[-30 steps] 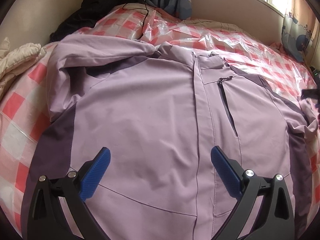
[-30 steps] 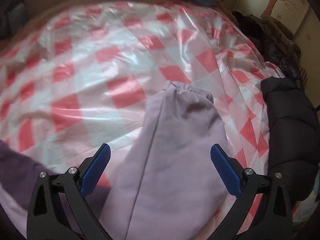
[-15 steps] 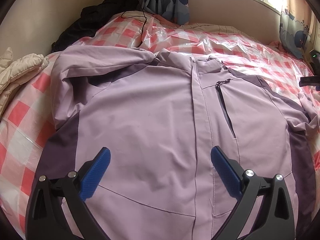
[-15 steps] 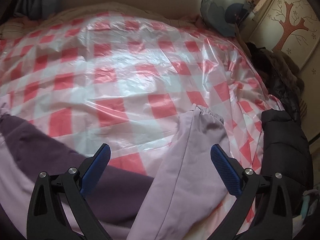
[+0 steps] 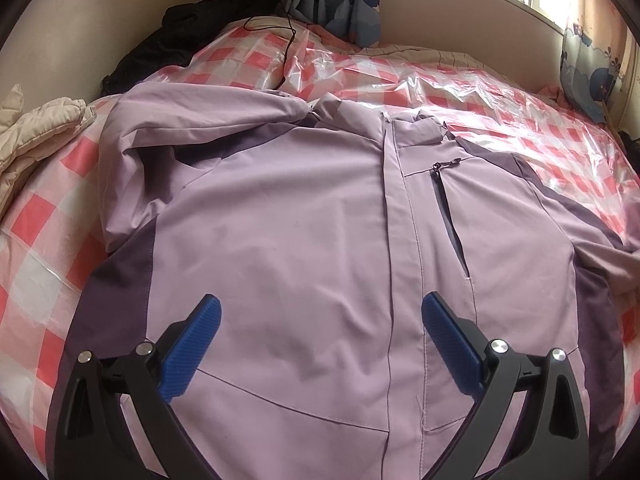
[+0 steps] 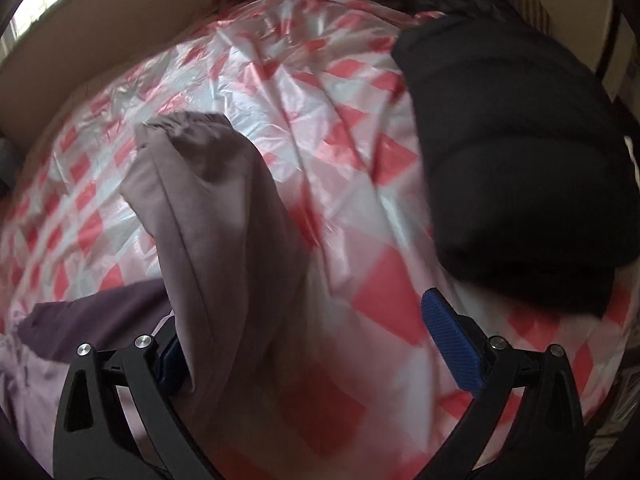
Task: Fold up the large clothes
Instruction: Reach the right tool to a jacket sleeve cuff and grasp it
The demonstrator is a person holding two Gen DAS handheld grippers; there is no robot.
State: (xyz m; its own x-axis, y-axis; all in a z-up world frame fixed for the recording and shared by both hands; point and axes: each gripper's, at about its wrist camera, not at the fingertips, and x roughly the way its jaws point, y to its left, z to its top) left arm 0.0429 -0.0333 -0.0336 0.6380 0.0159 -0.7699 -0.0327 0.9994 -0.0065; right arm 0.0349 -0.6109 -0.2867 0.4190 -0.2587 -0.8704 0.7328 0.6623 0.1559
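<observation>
A lilac jacket (image 5: 304,248) with dark purple side panels lies face up on the bed, zipped, its left sleeve folded across the shoulder. My left gripper (image 5: 316,320) hovers open over the jacket's lower front, nothing between its blue pads. In the right wrist view the jacket's other sleeve (image 6: 216,208) stretches away over the checked cover, cuff at the far end. My right gripper (image 6: 308,320) is open above this sleeve; the fabric covers most of its left pad, and the right pad (image 6: 448,340) is clear of it.
The bed wears a red-and-white checked cover under clear plastic (image 5: 460,96). A black padded coat (image 6: 516,152) lies beside the sleeve at the right. A beige quilted garment (image 5: 36,136) and dark clothes (image 5: 192,40) lie at the far left, with a black cable (image 5: 288,32).
The left wrist view pulled back slightly, showing more of the jacket. The right gripper swung rightward over the sleeve, so the sleeve now sits at its left pad and the black coat looms closer.
</observation>
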